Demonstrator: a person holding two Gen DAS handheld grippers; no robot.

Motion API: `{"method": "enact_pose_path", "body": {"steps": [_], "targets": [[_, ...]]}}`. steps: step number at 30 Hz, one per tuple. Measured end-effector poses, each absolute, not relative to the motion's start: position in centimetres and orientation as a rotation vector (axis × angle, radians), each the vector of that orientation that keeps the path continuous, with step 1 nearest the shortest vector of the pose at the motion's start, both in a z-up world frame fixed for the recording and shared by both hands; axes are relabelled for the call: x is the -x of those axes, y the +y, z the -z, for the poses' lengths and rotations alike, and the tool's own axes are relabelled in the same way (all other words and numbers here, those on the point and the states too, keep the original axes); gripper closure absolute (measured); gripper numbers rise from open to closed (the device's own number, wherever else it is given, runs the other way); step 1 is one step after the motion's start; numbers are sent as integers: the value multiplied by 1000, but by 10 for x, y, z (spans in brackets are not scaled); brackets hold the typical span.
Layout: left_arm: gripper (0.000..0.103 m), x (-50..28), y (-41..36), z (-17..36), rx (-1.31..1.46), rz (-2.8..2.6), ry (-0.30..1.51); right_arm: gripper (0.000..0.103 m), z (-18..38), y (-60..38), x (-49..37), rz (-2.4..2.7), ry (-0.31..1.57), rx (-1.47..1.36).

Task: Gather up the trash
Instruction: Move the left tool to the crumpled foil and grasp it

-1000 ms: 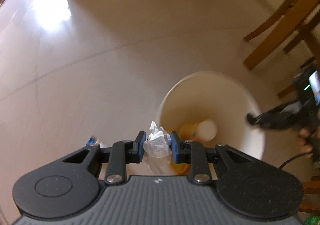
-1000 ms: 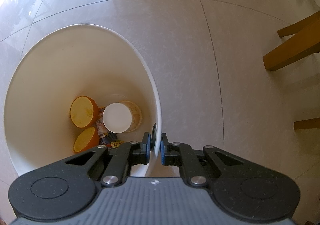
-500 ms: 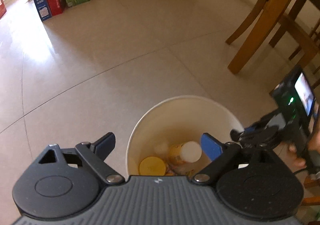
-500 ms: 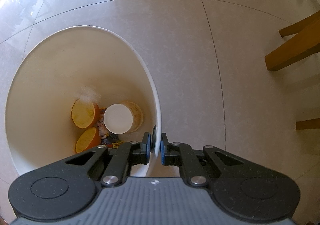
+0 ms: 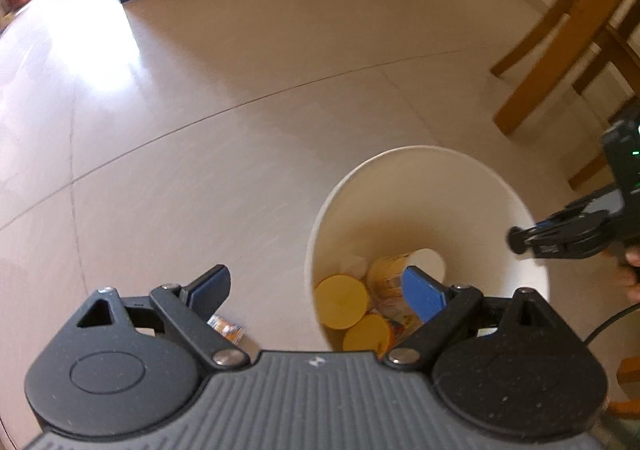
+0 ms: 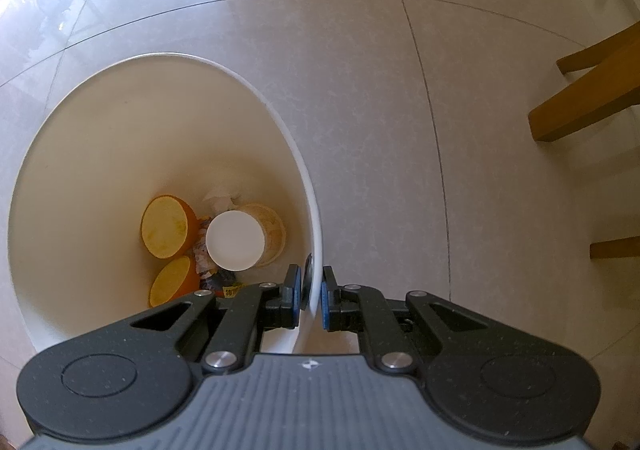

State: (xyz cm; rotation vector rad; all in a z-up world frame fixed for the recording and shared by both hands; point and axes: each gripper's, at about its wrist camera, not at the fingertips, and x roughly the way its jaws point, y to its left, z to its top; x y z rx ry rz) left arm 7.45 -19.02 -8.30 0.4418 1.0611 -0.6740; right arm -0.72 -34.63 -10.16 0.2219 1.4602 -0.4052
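Now the white bin [image 6: 160, 121] stands on the tiled floor [image 5: 240, 89] beside the wooden chair legs [image 5: 552, 29], and it holds one thing more than it did a second ago: the crumpled tissue [image 6: 224, 195] that I had pinched in my left gripper [image 5: 316, 290] lies at the bottom, against the far wall behind the white-lidded cup [image 6: 240, 236] and beside the two orange tubs [image 6: 166, 228]. I judge that piece collected, so my left side is free for the next one. Its fingers [image 5: 424, 294] are spread wide apart with nothing between them, where a second ago they were clamped on the tissue; the whole gripper hovers over the near edge of the bin, tilted a little toward the floor. My right gripper [image 6: 311, 300] has not let go: its blue pads are drawn close, one inside and one outside the wall, pinching the bin's rim and steadying it as before. Smallest of all, a bright snack wrapper [image 5: 226, 330] lies on the floor just beside the bin, partly hidden under my left gripper; it looks like the next thing to pick up.
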Motion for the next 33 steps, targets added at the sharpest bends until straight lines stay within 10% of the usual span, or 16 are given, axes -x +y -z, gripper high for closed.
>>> {"method": "enact_pose_path", "body": {"steps": [33], "targets": [[11, -82, 63, 280, 4, -67, 1288, 91, 109, -332, 0, 431, 1488, -144]]}}
